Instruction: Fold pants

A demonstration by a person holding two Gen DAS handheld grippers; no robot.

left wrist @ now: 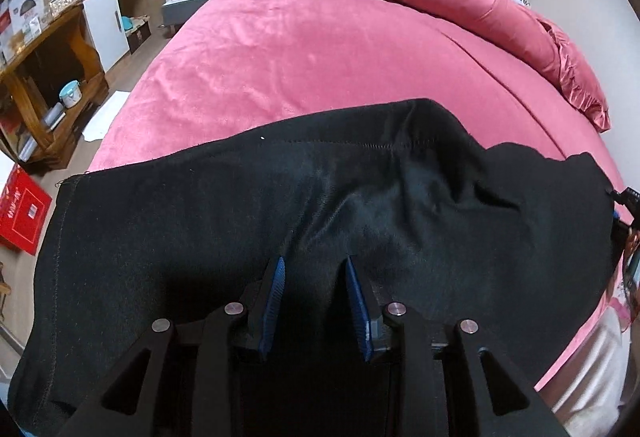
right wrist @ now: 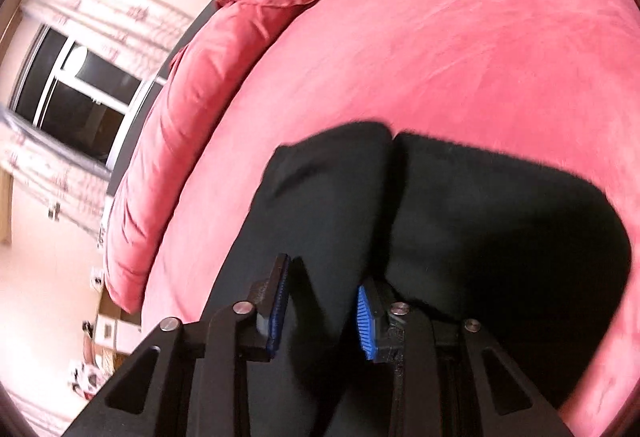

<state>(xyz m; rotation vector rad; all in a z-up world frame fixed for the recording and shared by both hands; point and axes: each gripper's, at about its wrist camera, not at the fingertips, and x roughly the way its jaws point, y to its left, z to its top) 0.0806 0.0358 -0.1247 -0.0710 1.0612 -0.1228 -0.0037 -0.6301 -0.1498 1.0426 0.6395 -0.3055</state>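
Looks mid-fold: black pants [left wrist: 320, 205] bunched on the pink bed [left wrist: 320, 49], left gripper [left wrist: 314, 265] and right gripper [right wrist: 324, 277] jaws partly open with cloth between, can't tell if pinched, flattening still left.

Both tongs [left wrist: 314, 265] [right wrist: 324, 277] angled downward (jaws parted)

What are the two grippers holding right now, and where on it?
Both grip the black pants: left gripper pinches a mid-fabric ridge, right gripper a bunched fold.
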